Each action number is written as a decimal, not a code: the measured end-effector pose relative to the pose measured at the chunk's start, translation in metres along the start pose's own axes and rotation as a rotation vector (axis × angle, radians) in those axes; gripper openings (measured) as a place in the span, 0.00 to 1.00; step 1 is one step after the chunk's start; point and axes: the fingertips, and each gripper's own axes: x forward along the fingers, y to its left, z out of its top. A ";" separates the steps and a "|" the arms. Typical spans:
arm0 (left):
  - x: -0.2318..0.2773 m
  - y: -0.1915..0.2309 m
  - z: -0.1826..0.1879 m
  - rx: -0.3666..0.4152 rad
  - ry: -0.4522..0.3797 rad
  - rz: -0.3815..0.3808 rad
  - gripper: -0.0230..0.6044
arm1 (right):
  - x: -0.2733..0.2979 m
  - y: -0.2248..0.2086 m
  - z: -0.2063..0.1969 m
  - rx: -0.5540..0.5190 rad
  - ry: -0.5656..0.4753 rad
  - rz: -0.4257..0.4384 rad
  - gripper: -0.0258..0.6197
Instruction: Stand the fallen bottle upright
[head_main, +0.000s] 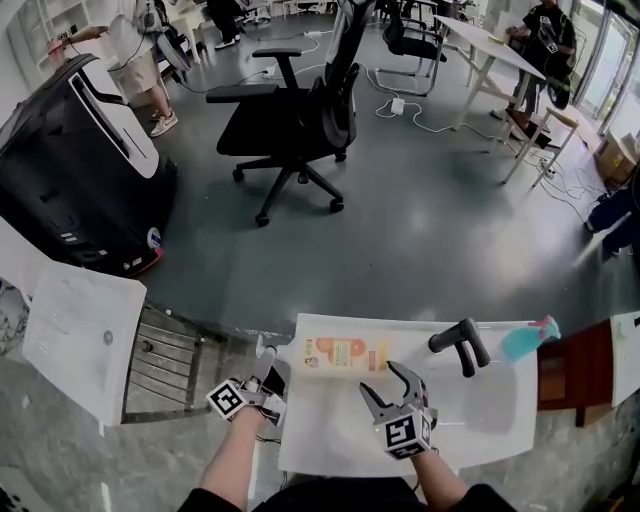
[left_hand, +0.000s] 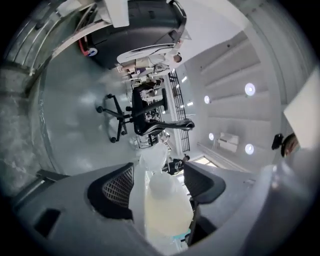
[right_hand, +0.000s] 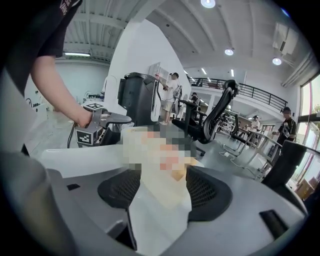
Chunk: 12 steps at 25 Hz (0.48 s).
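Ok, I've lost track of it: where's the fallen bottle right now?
In the head view the bottle lies on its side at the far edge of the white table, between the left claw and the black handle.

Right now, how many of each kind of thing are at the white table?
Bottles: 2 (fallen orange-label bottle, blue spray bottle)
Tools: 1 (black handle-shaped tool)
Grippers: 2 (left gripper, right gripper)
Total: 5
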 end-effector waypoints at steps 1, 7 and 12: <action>0.002 0.001 0.003 -0.024 -0.024 -0.012 0.53 | 0.001 -0.001 0.000 0.001 -0.011 -0.006 0.47; 0.015 0.000 -0.002 -0.009 0.008 -0.043 0.30 | 0.002 0.000 -0.011 -0.002 -0.048 -0.024 0.45; 0.018 -0.005 -0.001 -0.008 0.035 -0.039 0.29 | 0.002 -0.005 -0.008 -0.017 -0.055 -0.054 0.44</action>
